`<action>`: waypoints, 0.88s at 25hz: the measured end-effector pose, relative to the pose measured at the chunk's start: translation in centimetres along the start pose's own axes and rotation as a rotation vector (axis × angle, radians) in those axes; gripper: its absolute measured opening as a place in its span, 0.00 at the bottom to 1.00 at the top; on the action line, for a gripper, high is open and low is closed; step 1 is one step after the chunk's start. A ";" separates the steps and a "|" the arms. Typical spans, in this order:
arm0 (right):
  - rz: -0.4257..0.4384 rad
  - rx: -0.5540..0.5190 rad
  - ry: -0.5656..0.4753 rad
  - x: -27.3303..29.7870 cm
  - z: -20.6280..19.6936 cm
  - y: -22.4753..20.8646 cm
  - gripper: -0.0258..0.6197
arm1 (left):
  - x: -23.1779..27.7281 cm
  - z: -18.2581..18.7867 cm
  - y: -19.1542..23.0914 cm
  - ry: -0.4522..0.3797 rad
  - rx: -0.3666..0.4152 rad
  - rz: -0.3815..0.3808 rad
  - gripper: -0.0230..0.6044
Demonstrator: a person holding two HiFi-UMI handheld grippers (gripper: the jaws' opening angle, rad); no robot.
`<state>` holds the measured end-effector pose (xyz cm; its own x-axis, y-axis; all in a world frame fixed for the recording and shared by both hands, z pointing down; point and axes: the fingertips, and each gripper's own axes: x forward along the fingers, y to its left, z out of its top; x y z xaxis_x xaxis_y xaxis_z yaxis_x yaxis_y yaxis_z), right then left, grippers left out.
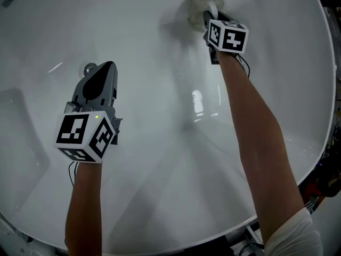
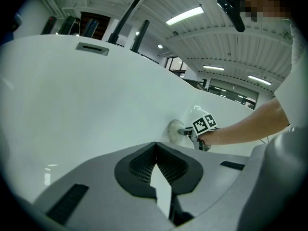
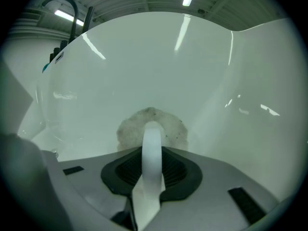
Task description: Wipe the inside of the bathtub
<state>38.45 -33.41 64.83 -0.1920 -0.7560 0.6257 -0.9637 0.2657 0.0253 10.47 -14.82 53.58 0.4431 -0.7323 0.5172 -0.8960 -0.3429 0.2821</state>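
Here, from the head view, the white bathtub (image 1: 160, 196) fills the picture, and a round, pale scrub pad (image 1: 197, 7) lies flat against its inner wall at the far side. The right claw (image 1: 209, 14) is at the pad, at the end of an outstretched bare arm. Well left of the pad and nearer the person, the left claw (image 1: 109, 65) hovers over the tub floor, a small metal drain knob (image 1: 89, 68) just beside its tip.

In the left gripper view, the left claw (image 2: 155, 146) has its jaws closed together with nothing between them. It looks across the curved tub wall to the pad (image 2: 173, 128), where the right claw (image 2: 182, 131) meets it; a dark overflow slot (image 2: 92, 47) sits high up and left of the pad.

In the right gripper view, the right claw (image 3: 152, 150) is clamped on a white strap (image 3: 152, 138) looping off the back of the speckled pad (image 3: 129, 129), which is pressed to the glossy tub wall (image 3: 159, 66).
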 end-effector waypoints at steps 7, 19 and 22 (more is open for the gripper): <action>-0.005 0.018 0.005 -3.2 1.1 -0.6 0.19 | -1.7 1.9 -1.1 0.004 0.015 -0.007 0.05; 0.075 0.041 0.009 -12.0 3.7 0.0 0.19 | -6.8 5.9 -5.0 0.035 0.041 0.010 0.05; 0.125 0.070 -0.007 -15.3 5.2 1.0 0.19 | -8.9 7.5 -6.5 0.041 0.050 0.016 0.05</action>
<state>39.45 -24.73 51.22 -0.3122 -0.7243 0.6148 -0.9428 0.3156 -0.1070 12.16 -10.47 41.08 0.4283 -0.7136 0.5544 -0.9030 -0.3607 0.2333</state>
